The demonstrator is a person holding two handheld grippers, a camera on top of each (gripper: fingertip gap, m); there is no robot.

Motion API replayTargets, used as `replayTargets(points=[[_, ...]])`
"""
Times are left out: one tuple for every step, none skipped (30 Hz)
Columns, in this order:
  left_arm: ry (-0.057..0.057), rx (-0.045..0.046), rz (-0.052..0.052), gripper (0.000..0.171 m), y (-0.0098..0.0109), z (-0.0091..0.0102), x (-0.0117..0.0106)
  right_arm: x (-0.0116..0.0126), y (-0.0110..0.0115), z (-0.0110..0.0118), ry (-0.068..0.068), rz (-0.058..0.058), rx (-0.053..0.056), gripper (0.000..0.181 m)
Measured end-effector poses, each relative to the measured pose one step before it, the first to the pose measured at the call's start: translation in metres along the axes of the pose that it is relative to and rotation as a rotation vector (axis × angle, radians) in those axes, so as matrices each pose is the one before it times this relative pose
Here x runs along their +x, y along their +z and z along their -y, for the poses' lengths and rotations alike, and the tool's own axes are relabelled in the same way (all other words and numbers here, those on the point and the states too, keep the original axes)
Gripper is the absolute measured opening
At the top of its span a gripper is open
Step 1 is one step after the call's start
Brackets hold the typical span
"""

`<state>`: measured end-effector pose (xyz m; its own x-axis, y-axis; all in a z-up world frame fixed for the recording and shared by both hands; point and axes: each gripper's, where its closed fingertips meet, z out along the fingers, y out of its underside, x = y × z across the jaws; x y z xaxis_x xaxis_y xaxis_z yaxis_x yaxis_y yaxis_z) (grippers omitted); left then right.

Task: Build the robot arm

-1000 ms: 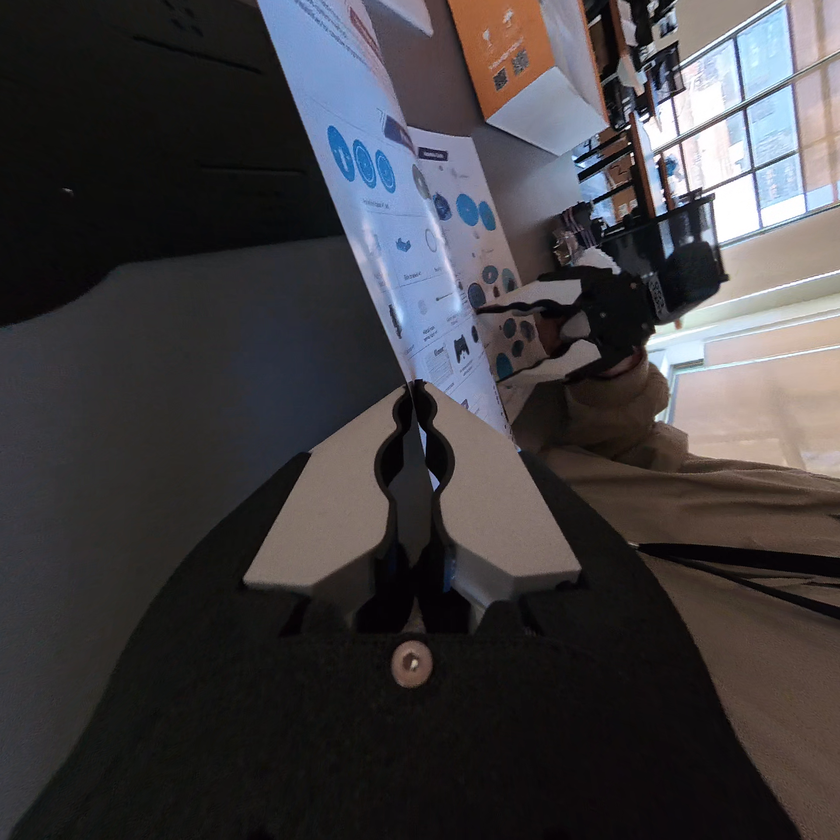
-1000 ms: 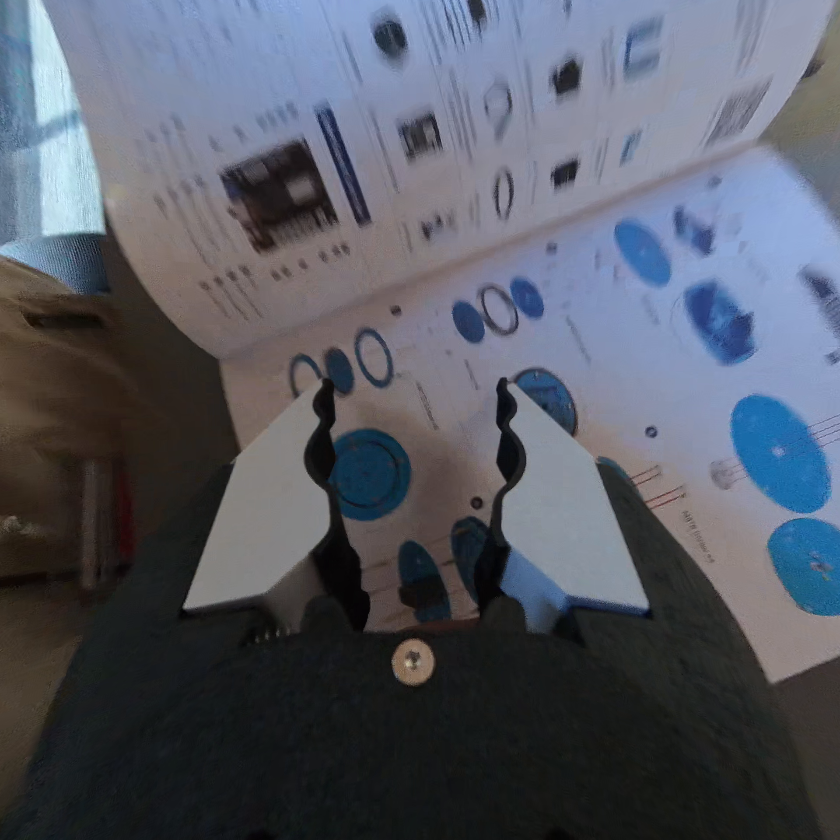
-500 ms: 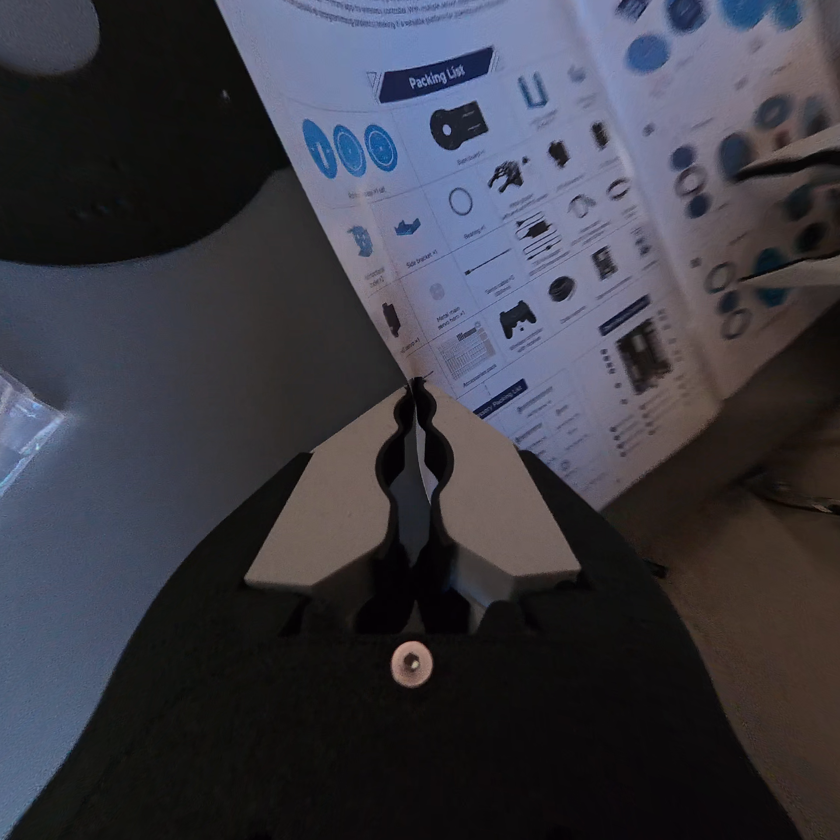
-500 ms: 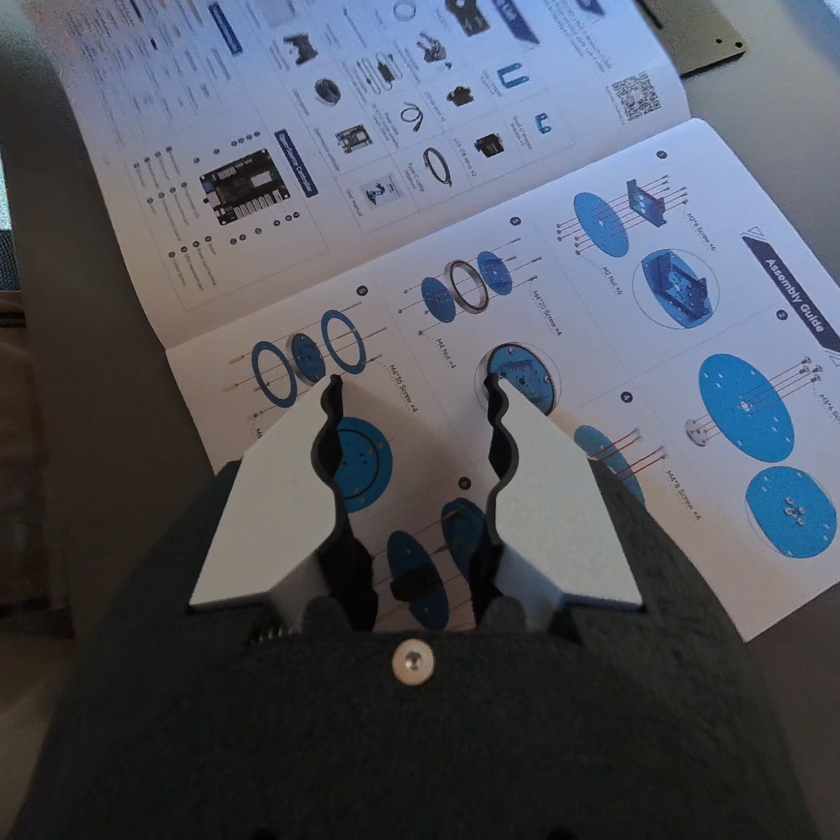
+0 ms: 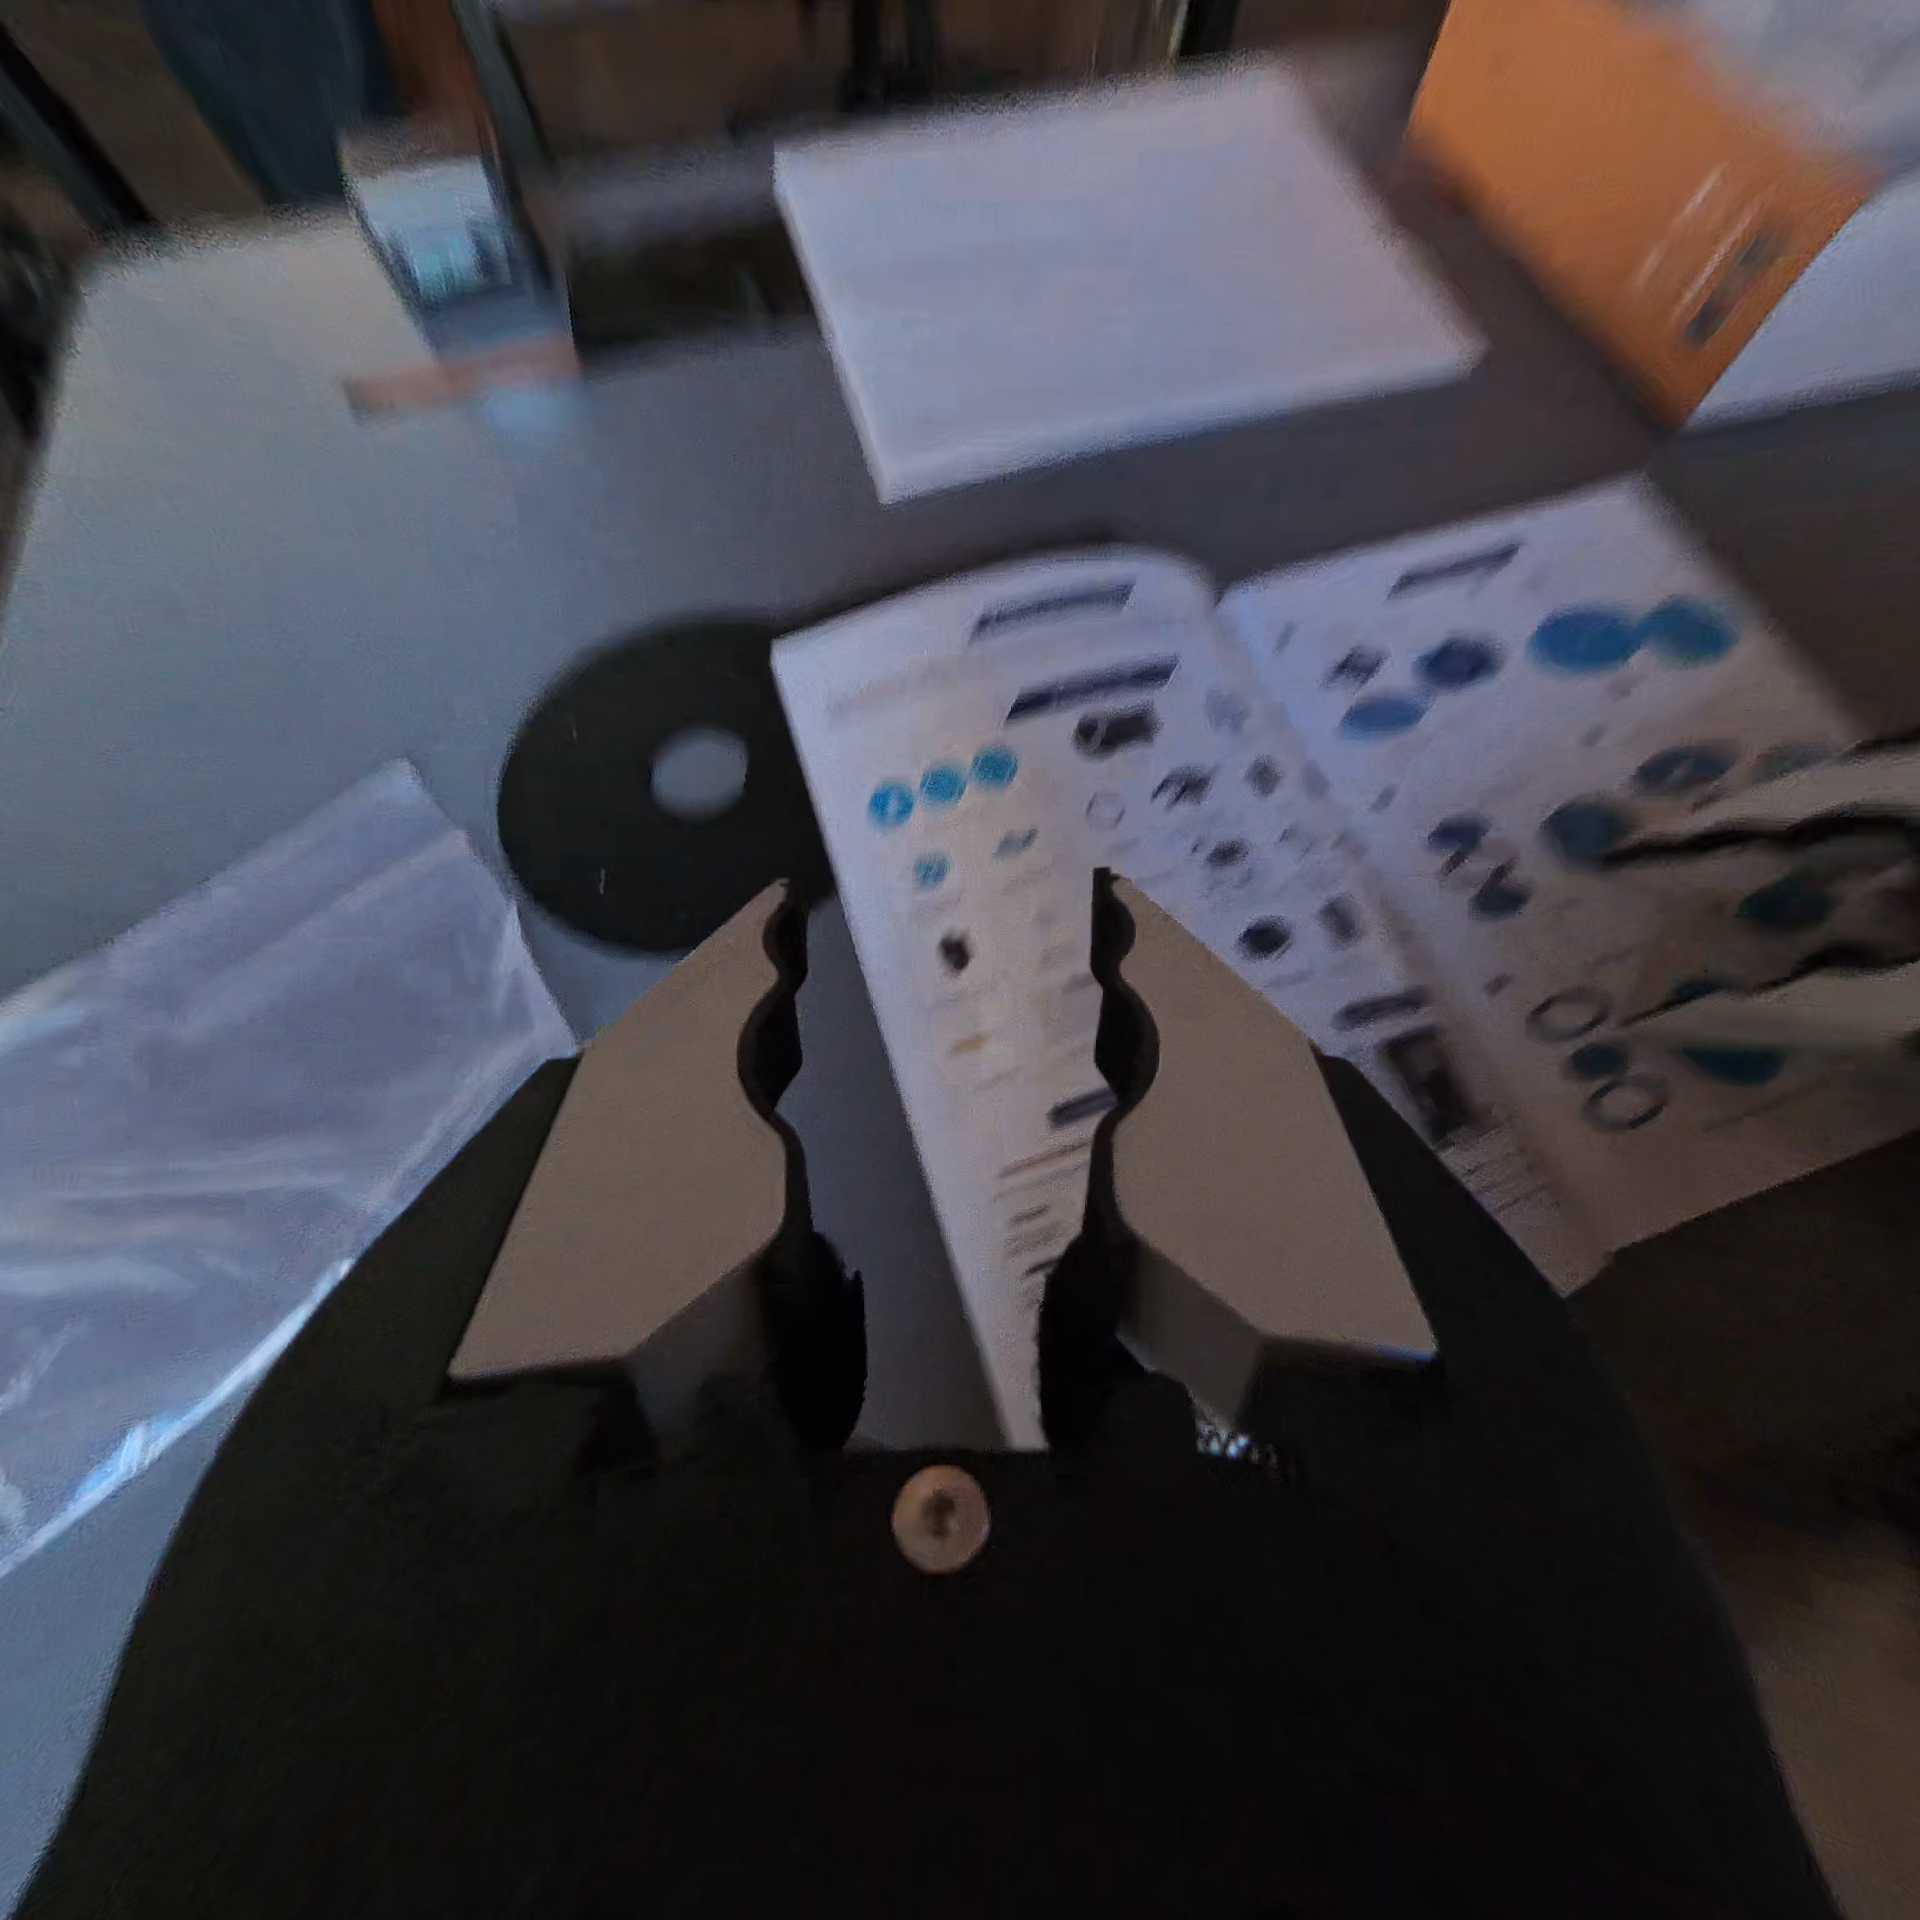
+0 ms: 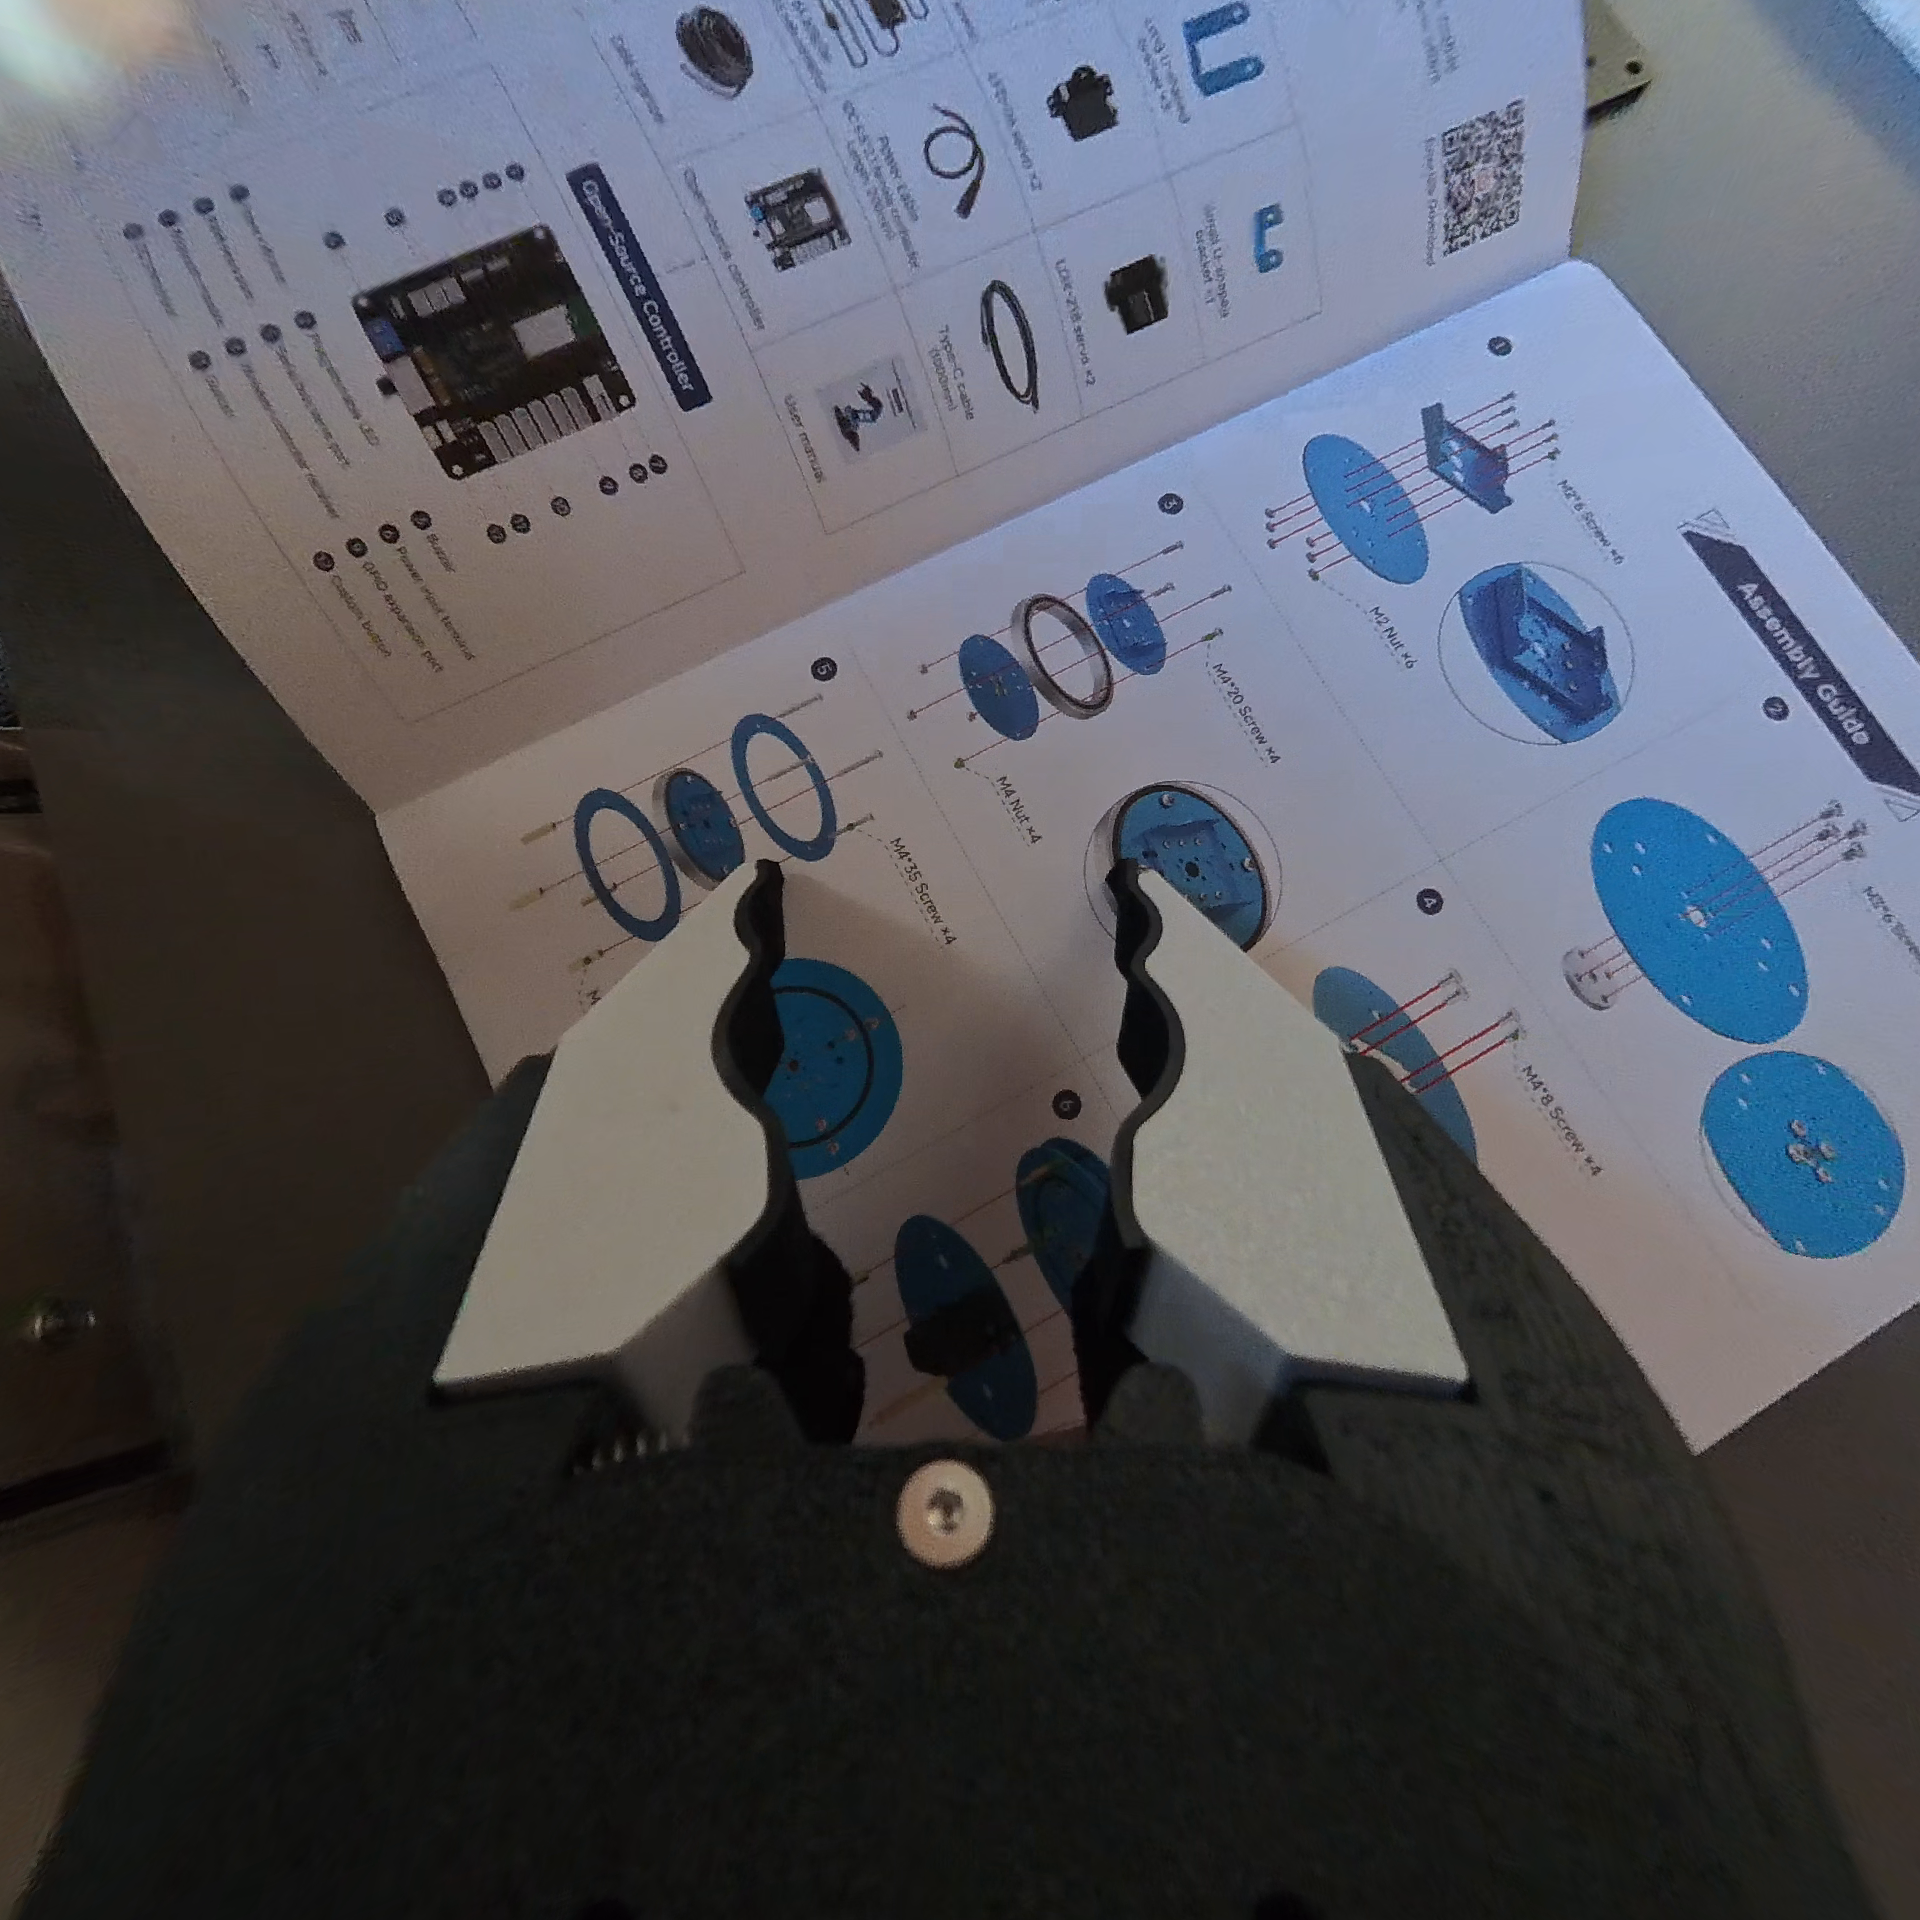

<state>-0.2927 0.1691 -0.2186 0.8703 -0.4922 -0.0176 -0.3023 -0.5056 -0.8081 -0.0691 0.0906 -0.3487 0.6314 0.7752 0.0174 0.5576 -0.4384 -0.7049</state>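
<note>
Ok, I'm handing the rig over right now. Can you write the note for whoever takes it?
Left gripper: jaws open, empty, over the left edge of the booklet. Half a second ago it was pinching that page.
Right gripper: jaws open, empty, over the booklet's right page; whether it touches is unclear.
Things: the booklet lies spread open on the grey table. A black disc sits at its left edge, a clear plastic bag further left, and a white box and orange box behind.
Done: page released, nothing held.
</note>
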Motion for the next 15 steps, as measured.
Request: replayTargets(points=[[0.0032,0.10575,-0.0223,0.053,-0.01405,0.02432,0.01236,0.00004,0.00013,0.00006,0.0036,-0.0031,0.0051,0.064],[0.0028,0.10488,-0.0694,0.044,-0.00877,0.02352,0.02099,-0.00011,-0.00011,-0.00008,0.0023,-0.0012,0.0024,0.064],[0.0108,0.06785,-0.1189,0.013,-0.00102,0.01576,0.02961,0.00004,-0.00012,-0.00005,0.0002,-0.0016,0.0010,0.064],[0.0239,0.01757,-0.1469,0.000,0.00855,0.00445,0.03308,-0.00006,-0.00010,-0.00005,0.0000,-0.0012,0.0006,0.064],[0.0246,-0.03507,-0.1242,0.000,0.01776,-0.00679,0.02533,0.00005,-0.00006,-0.00003,-0.0006,-0.0001,0.0005,0.064],[0.0154,-0.08082,-0.0552,0.000,0.02338,-0.01544,0.00939,0.00007,-0.00007,-0.00008,-0.0006,0.0002,-0.0002,0.064],[0.0160,-0.10491,-0.0153,0.000,0.02481,-0.01964,-0.00030,-0.00003,0.00000,-0.00001,0.0005,0.0000,0.0000,0.064],[0.0141,-0.09310,-0.0246,0.000,0.02392,-0.01755,-0.00017,0.00000,-0.00003,-0.00001,0.0012,-0.0001,0.0003,0.064],[-0.0034,-0.06748,-0.0335,0.000,0.02086,-0.01331,0.00016,0.00006,-0.00008,-0.00017,0.0011,-0.0001,0.0008,0.064],[-0.0148,-0.05614,-0.0258,0.000,0.01620,-0.01092,-0.00136,-0.00003,-0.00005,0.00000,0.0004,0.0000,0.0007,0.064],[-0.0078,-0.04766,-0.0096,0.000,0.01153,-0.00926,-0.00345,0.00003,-0.00004,-0.00013,0.0005,-0.0001,0.0007,0.064],[0.0042,-0.04463,0.0149,0.000,0.00783,-0.00891,-0.00590,-0.00008,-0.00003,-0.00011,0.0006,-0.0004,0.0007,0.064],[0.0140,-0.04330,0.0274,0.000,0.00554,-0.00866,-0.00623,0.00012,-0.00015,-0.00009,0.0016,-0.0009,0.0009,0.064],[0.0163,-0.03834,0.0182,0.000,0.00432,-0.00763,-0.00347,0.00017,-0.00030,-0.00024,0.0016,-0.0028,0.0007,0.064],[0.0123,-0.03407,0.0147,0.000,0.00348,-0.00676,-0.00248,0.00018,-0.00024,-0.00033,0.0027,-0.0024,0.0006,0.064]])
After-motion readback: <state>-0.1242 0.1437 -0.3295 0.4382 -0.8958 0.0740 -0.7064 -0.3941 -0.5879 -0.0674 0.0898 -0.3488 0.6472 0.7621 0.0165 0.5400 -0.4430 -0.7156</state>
